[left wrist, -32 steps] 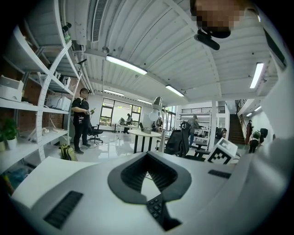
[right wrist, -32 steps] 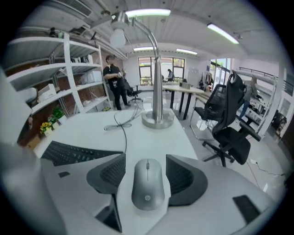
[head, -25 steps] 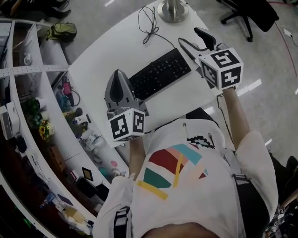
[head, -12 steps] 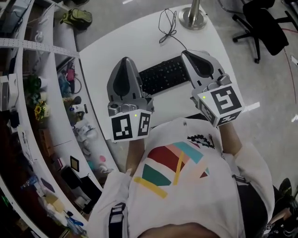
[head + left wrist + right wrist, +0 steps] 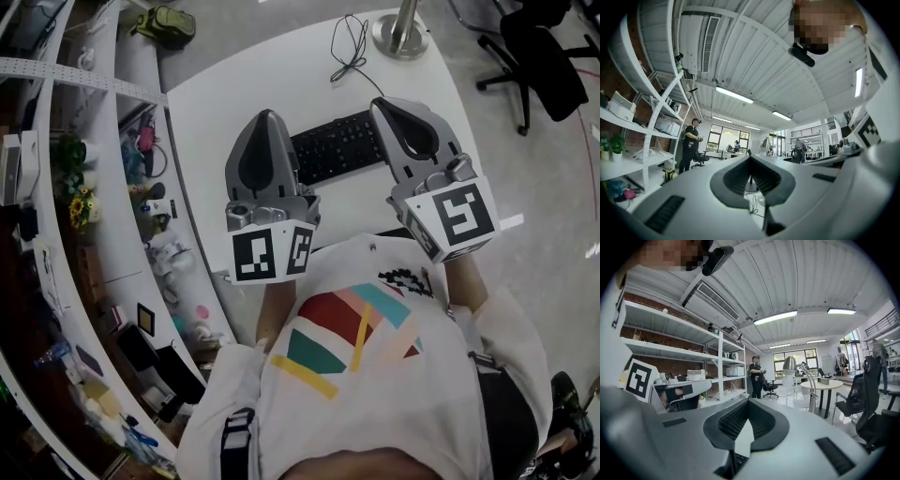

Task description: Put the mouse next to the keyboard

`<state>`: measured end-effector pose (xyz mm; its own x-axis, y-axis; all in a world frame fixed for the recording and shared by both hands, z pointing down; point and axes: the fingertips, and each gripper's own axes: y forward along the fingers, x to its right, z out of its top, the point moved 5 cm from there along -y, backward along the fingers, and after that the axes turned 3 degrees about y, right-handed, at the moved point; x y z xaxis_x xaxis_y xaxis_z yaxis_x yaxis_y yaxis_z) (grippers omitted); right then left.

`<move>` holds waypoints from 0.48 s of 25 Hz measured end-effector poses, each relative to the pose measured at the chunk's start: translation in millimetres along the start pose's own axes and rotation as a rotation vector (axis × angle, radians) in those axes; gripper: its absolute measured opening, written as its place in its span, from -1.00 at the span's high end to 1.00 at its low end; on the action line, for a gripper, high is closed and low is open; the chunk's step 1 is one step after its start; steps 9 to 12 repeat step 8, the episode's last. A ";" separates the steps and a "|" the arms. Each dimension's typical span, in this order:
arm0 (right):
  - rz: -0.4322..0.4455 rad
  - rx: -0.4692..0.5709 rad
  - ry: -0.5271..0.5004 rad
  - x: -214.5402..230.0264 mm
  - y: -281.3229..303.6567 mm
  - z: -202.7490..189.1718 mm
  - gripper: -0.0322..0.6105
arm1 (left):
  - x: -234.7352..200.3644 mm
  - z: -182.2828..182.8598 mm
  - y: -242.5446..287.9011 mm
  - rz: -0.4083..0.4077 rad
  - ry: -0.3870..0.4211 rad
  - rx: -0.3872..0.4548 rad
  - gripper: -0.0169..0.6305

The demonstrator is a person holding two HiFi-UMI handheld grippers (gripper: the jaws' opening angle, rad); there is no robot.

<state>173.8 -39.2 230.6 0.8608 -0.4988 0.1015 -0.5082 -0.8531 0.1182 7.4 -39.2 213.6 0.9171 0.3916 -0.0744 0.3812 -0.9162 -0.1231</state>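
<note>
The black keyboard (image 5: pixel 336 150) lies on the white table (image 5: pixel 234 89), between my two grippers in the head view. My left gripper (image 5: pixel 265 114) hovers over the keyboard's left end, jaws shut with nothing in them. My right gripper (image 5: pixel 380 103) covers the keyboard's right end, also shut and empty. In the left gripper view the gripper (image 5: pixel 751 158) points level across the room. In the right gripper view the gripper (image 5: pixel 749 401) shows a few keyboard keys (image 5: pixel 736 460) through the gap below its tips. I see no mouse in any view; the right gripper hides the table under it.
A lamp base (image 5: pixel 401 37) and a loose black cable (image 5: pixel 351 52) sit at the table's far edge. Cluttered white shelves (image 5: pixel 103 187) run along the left. An office chair (image 5: pixel 539 52) stands at the right. A person (image 5: pixel 755 376) stands by the shelves.
The right gripper's jaws have closed, and it has swung in from the far right to the keyboard's right end. The left gripper has edged forward, level with it.
</note>
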 end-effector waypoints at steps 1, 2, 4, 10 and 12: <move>0.002 0.007 0.000 0.0 -1.0 0.5 0.86 | 0.2 -0.8 -0.8 0.002 0.001 -0.001 0.81; 0.005 0.016 0.000 0.0 -1.9 0.9 0.86 | 0.5 -2.6 -1.3 0.003 0.000 -0.005 0.81; 0.009 0.034 0.006 -0.1 -3.6 2.0 0.86 | 1.4 -8.2 -1.0 0.002 -0.007 -0.021 0.81; 0.018 0.067 0.031 -1.8 -5.3 7.9 0.86 | 6.7 -14.8 -0.2 -0.014 -0.014 -0.044 0.81; 0.018 0.067 0.031 -1.8 -5.3 7.9 0.86 | 6.7 -14.8 -0.2 -0.014 -0.014 -0.044 0.81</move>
